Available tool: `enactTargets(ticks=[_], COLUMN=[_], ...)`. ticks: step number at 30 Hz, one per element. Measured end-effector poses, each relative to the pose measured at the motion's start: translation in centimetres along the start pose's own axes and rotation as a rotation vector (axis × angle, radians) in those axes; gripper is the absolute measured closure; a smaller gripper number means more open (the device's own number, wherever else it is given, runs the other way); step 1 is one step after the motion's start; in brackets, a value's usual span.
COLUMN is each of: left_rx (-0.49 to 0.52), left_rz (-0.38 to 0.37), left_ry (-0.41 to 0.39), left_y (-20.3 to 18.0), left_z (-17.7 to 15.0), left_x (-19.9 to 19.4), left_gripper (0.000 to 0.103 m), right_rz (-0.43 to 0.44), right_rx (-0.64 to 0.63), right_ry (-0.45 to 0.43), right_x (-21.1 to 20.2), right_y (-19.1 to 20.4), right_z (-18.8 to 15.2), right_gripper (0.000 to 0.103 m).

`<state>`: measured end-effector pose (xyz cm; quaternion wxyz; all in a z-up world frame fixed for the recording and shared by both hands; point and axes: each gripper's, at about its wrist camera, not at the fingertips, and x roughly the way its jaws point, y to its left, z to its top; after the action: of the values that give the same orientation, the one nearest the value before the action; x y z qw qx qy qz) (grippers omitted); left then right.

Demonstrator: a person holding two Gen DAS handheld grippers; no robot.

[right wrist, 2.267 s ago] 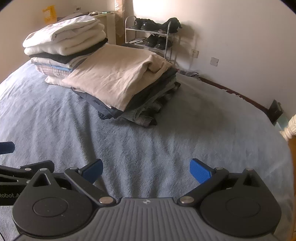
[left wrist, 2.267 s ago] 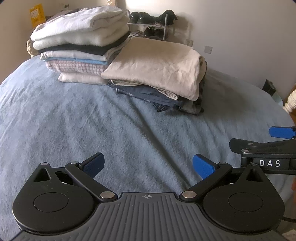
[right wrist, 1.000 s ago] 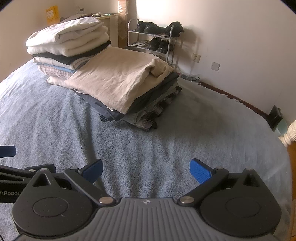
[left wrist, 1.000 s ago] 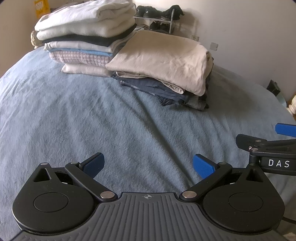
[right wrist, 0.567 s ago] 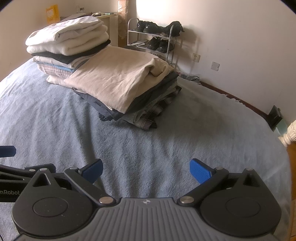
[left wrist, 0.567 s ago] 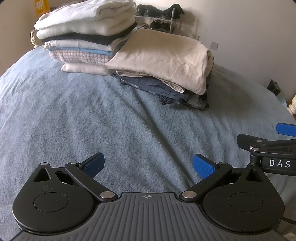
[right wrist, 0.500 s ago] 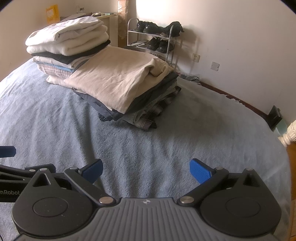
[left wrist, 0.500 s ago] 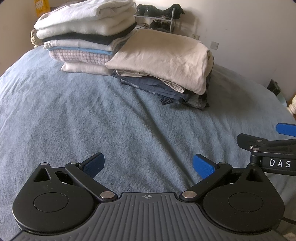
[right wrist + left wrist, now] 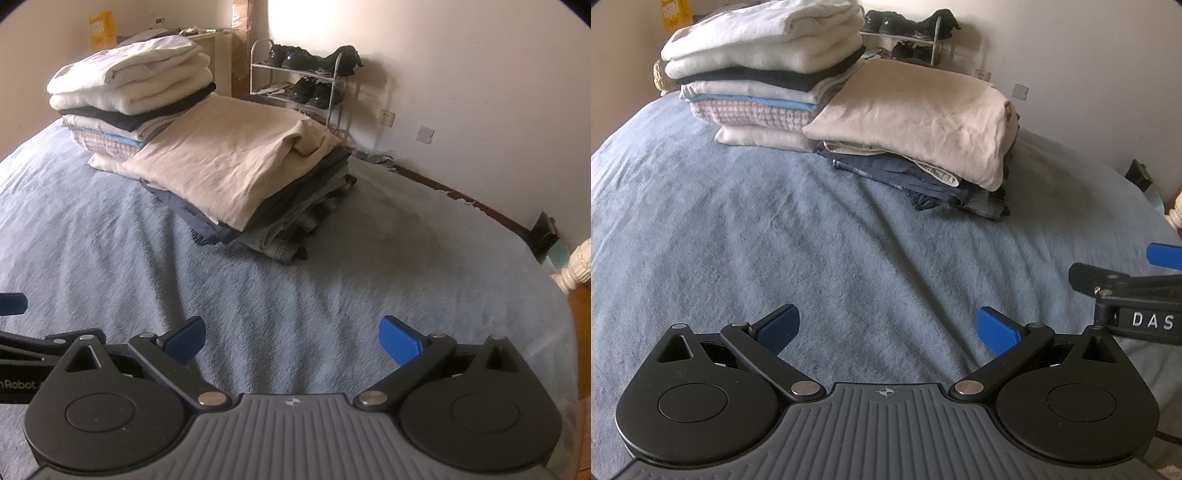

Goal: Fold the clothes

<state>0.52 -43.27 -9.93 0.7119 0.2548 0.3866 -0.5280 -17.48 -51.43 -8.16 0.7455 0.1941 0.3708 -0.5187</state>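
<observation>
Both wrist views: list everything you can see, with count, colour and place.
Blanket: one, blue, covers the bed under everything.
Tall stack: one, folded whites, a dark layer, light blue and pink check, far left on the blanket.
Low stack: one, beige fold on top of dark blue and plaid pieces, right of and against the tall stack.
Shoe rack: one, white wire, by the far wall, dark shoes on two shelves.
Yellow box: one, far left corner.
Wall socket: one, white, far wall.
Left tongs: black, blue pads, open, over bare blanket.
Right tongs: black, blue pads, open, over bare blanket.

Two neat stacks of folded clothes point(image 9: 916, 110) lie touching.
</observation>
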Motion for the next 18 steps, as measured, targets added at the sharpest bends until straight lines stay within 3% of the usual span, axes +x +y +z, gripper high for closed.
enactTargets(ticks=[7, 18], left_rx=[0.032, 0.014], left_rz=[0.017, 0.021], left_ry=[-0.073, -0.068], left_y=[-0.7, -0.4], left_z=[0.7, 0.7], left_x=[-1.2, -1.2], left_gripper=[0.000, 0.000], right_rz=[-0.023, -0.017], right_rx=[-0.014, -0.031], right_ry=[-0.045, -0.045], right_x=[-0.5, -0.7], right_y=[-0.2, 0.5], right_z=[0.6, 0.6], right_gripper=[0.001, 0.001])
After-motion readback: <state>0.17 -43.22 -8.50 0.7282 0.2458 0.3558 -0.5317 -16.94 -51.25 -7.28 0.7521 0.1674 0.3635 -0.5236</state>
